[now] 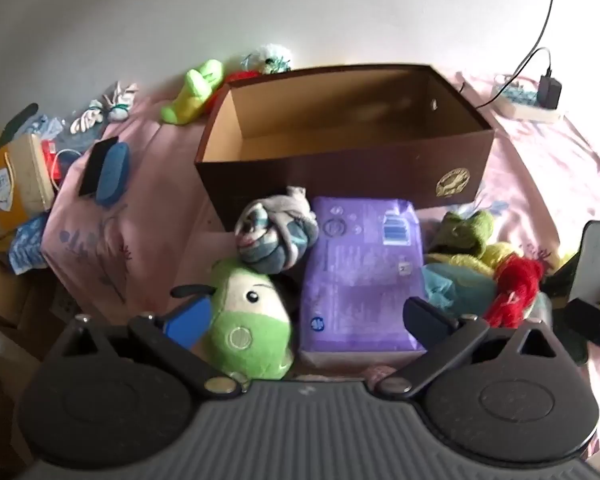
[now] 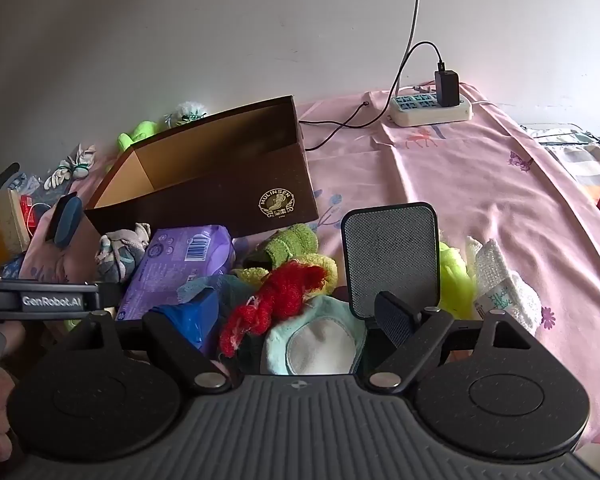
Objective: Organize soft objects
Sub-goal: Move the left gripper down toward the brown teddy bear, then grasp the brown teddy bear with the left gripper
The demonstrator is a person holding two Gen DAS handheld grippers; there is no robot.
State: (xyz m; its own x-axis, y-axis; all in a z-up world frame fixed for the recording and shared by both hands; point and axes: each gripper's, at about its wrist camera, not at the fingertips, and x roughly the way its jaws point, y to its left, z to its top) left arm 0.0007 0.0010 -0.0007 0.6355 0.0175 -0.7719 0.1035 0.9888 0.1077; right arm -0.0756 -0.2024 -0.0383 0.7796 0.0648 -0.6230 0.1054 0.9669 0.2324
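Here both tongs hang spread apart and empty over the soft things heaped on the bed: left tongs (image 1: 300,304) above the purple pack (image 1: 360,276), right tongs (image 2: 296,312) above red yarn (image 2: 276,300), with the empty brown box (image 1: 340,140) just behind, ready for filling.

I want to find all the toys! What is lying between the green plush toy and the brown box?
In the left wrist view, a rolled-up grey and blue cloth bundle lies between the green plush toy and the brown box.

Open box (image 1: 340,160); purple pack (image 1: 360,280) before it
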